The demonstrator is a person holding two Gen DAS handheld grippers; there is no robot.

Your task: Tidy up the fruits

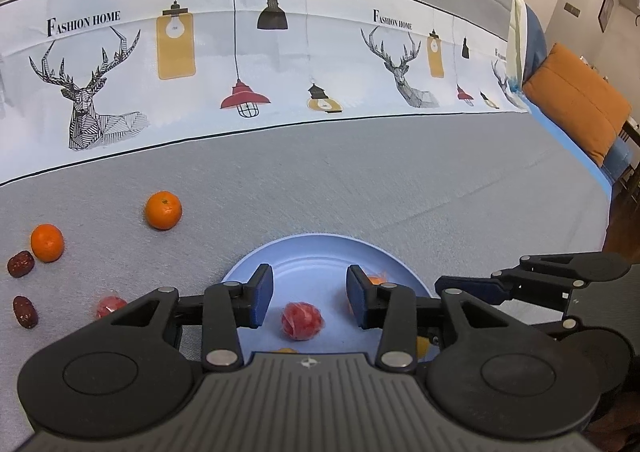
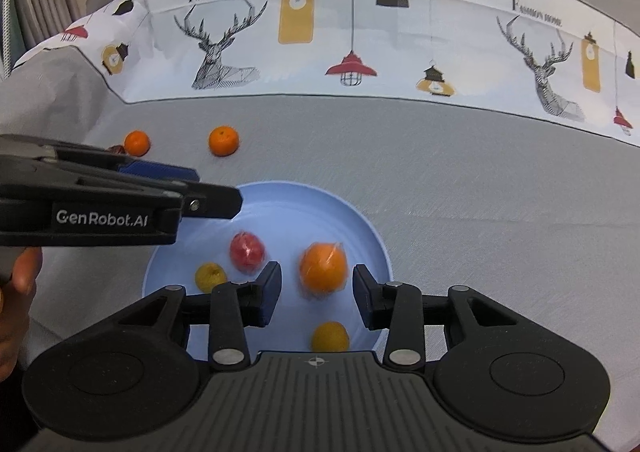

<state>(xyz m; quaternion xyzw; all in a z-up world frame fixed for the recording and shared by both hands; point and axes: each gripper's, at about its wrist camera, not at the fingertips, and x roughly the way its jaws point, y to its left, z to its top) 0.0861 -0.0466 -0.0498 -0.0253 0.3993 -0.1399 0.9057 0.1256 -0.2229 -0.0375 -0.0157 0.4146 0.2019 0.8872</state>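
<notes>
Fruits on blue plate (image 2: 372, 236) | right gripper (image 2: 316, 294) let go, orange (image 2: 323, 268) loose between fingers | left gripper (image 1: 308, 298) parted, empty, over red fruit (image 1: 301, 320)

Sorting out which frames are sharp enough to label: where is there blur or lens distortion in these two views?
Right wrist view: the wrapped orange between the open right gripper pads is motion-smeared; the red fruit is slightly soft. Left wrist view: fruit is crisp, the wrapped red fruit included. Both views: fisheye bends the printed cloth band into an arc.
</notes>
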